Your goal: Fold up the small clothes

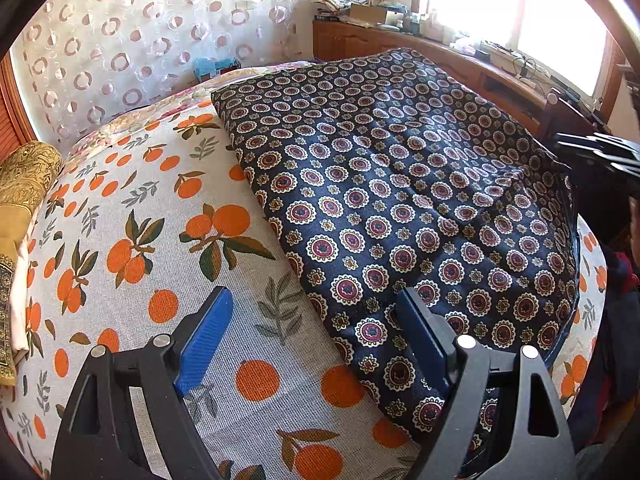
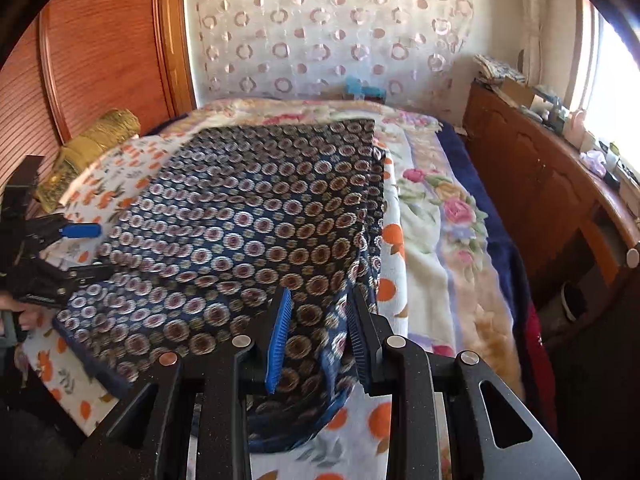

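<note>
A navy garment with a round medallion print (image 1: pixel 400 200) lies folded flat on the orange-print bedsheet (image 1: pixel 132 240). My left gripper (image 1: pixel 316 312) is open and empty, hovering over the garment's left edge, one finger over the sheet and one over the cloth. In the right wrist view the garment (image 2: pixel 248 220) spreads ahead. My right gripper (image 2: pixel 320 304) is partly open with a raised fold of the garment's near right corner between its fingers; the pads do not look closed on it. The left gripper (image 2: pixel 80 236) shows at the far left of that view.
A gold patterned cushion (image 1: pixel 24 184) and folded cloth lie at the bed's left edge. A floral blanket (image 2: pixel 444 216) covers the bed's right side. A wooden cabinet (image 2: pixel 540 184) with clutter runs under the window. A circle-print curtain (image 2: pixel 320 32) hangs behind the bed.
</note>
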`<state>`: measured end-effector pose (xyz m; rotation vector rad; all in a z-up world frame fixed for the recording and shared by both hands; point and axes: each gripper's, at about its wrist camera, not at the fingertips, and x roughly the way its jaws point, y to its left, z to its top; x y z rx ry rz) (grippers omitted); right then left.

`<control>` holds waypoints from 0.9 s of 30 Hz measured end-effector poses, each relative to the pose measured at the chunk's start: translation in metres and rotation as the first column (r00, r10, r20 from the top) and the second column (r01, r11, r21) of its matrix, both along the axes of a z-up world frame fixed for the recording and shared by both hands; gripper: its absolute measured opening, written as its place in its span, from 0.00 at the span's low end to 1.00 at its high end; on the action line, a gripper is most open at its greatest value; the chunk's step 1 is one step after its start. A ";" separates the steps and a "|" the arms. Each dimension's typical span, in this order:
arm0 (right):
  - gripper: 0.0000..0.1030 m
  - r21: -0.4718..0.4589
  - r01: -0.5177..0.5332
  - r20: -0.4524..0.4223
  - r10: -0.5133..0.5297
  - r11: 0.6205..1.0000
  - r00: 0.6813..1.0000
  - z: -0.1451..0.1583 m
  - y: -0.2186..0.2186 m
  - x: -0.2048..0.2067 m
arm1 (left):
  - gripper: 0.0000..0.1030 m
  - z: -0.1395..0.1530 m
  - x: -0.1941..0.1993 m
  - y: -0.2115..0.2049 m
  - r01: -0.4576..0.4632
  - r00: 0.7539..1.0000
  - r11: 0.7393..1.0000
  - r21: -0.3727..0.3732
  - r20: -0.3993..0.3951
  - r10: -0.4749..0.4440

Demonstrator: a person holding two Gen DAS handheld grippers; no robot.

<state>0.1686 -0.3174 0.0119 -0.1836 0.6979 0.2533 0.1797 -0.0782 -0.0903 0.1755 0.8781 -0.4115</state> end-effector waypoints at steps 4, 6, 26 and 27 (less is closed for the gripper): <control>0.60 0.050 -0.018 -0.005 0.018 0.999 1.000 0.000 -0.001 -0.026 | 0.82 0.001 0.000 -0.001 -0.001 1.000 1.000 0.001 0.000 0.001; 0.61 0.035 0.000 0.004 0.000 0.999 1.000 -0.007 -0.006 -0.030 | 0.82 0.001 0.000 -0.001 -0.004 1.000 1.000 0.001 0.000 0.004; 0.61 0.105 0.082 -0.055 -0.077 0.991 0.996 -0.038 -0.029 0.003 | 0.50 0.010 -0.061 0.021 0.014 0.997 0.982 -0.190 -0.071 -0.028; 0.61 0.107 0.078 -0.068 -0.071 0.991 0.995 -0.040 -0.028 0.005 | 0.50 0.010 -0.061 0.020 0.017 0.997 0.981 -0.194 -0.074 -0.032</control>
